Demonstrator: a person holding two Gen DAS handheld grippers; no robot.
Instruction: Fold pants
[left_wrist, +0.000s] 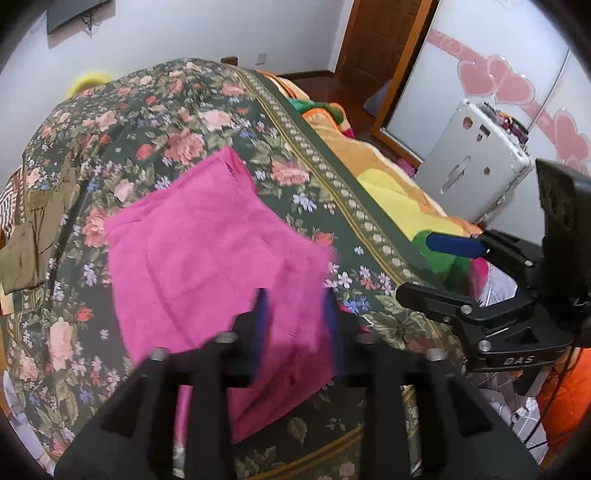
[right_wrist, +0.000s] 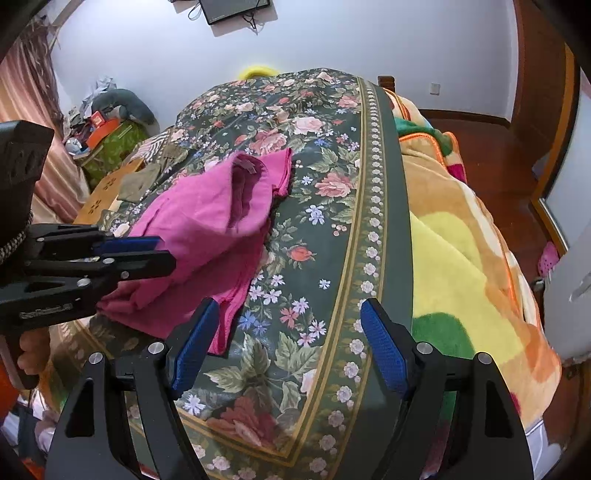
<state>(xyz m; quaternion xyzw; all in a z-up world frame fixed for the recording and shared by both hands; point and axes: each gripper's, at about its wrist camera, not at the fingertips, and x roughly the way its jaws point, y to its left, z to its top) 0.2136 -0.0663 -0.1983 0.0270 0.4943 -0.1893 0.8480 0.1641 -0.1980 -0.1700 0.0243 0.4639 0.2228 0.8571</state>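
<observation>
The pink pants (left_wrist: 207, 240) lie partly folded on the floral bedspread (left_wrist: 177, 122). My left gripper (left_wrist: 295, 314) has its blue fingers on either side of the pants' near edge, blurred; cloth lies between them. In the right wrist view the left gripper (right_wrist: 147, 251) appears at the left, its jaws close together at the pink pants (right_wrist: 210, 221), which are bunched and lifted there. My right gripper (right_wrist: 291, 347) is open and empty above the bedspread (right_wrist: 325, 184), right of the pants. It also shows in the left wrist view (left_wrist: 439, 258) at the right.
An olive garment (left_wrist: 33, 236) lies at the bed's far left. A yellow, orange and green blanket (right_wrist: 461, 266) covers the bed's right side. A white cabinet (left_wrist: 472, 173) stands by the bed. A cluttered green table (right_wrist: 110, 147) is at the left.
</observation>
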